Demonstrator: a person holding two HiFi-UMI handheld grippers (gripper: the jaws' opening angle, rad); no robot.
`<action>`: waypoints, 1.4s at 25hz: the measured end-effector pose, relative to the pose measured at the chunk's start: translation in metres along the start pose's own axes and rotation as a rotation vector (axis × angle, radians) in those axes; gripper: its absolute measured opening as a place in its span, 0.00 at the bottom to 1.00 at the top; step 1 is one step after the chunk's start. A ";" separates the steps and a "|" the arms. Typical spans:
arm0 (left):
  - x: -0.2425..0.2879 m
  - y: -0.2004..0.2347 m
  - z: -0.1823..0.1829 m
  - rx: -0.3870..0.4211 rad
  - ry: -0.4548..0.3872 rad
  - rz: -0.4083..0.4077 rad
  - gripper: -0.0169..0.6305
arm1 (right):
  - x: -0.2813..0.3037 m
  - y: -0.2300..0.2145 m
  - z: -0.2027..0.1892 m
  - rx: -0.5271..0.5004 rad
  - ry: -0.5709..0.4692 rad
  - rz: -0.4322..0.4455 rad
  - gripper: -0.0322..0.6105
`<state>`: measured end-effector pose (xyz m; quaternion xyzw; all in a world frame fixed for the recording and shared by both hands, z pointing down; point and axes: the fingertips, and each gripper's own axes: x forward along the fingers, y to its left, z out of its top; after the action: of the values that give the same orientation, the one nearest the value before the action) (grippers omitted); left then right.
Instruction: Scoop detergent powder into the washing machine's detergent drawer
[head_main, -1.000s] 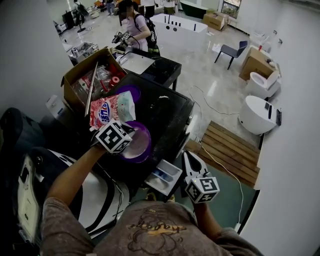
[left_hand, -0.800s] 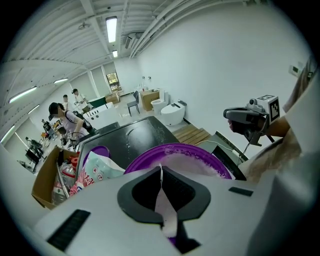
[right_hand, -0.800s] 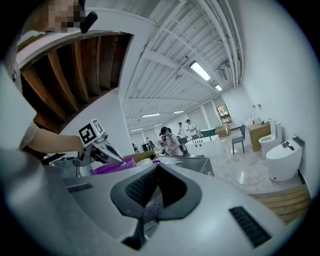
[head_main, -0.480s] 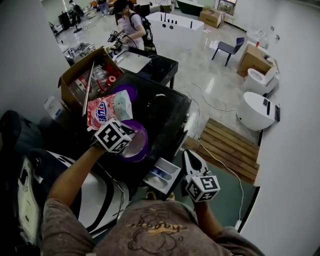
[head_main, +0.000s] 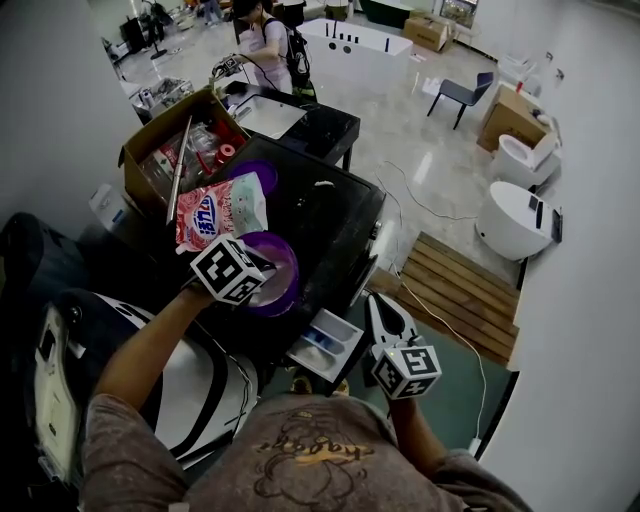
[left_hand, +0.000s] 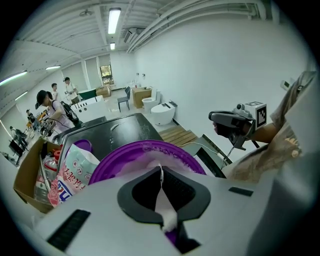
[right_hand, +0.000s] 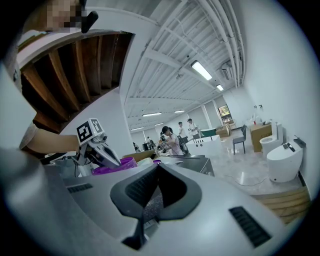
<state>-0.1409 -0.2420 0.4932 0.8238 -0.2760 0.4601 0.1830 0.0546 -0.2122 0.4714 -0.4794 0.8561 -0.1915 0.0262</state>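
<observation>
A purple bowl (head_main: 278, 272) of white powder (left_hand: 142, 161) stands on the black washing machine top (head_main: 320, 215). Behind it lies a pink detergent bag (head_main: 222, 210). My left gripper (head_main: 256, 276) hovers at the bowl's near rim, shut on the thin white handle of a scoop (left_hand: 161, 192); the scoop's head is hidden. The white detergent drawer (head_main: 325, 345) is pulled out at the machine's front. Just right of the drawer, my right gripper (head_main: 383, 308) is held in the air, shut and empty. The right gripper view shows its jaws (right_hand: 156, 167) meeting, with the bowl (right_hand: 112, 166) beyond.
An open cardboard box (head_main: 170, 150) of bottles stands at the machine's far left, with a small purple lid (head_main: 252, 178) beside the bag. A wooden pallet (head_main: 460, 295) and a white toilet (head_main: 515, 225) stand on the floor to the right. A person (head_main: 265, 45) works at a far table.
The head camera shifted slightly. Both grippers stay almost where they were, the left at the bowl, the right beside the drawer.
</observation>
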 end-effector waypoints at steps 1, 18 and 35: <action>0.000 -0.002 0.000 -0.001 0.002 -0.006 0.06 | 0.000 0.000 -0.001 0.003 0.000 0.004 0.05; -0.009 -0.025 -0.007 -0.065 -0.032 -0.109 0.07 | 0.007 0.008 -0.004 0.012 0.012 0.034 0.05; -0.031 -0.037 -0.014 -0.236 -0.162 -0.185 0.07 | 0.018 0.021 -0.015 -0.018 0.037 0.104 0.05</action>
<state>-0.1401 -0.1961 0.4718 0.8529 -0.2652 0.3375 0.2971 0.0243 -0.2131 0.4806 -0.4311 0.8818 -0.1908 0.0160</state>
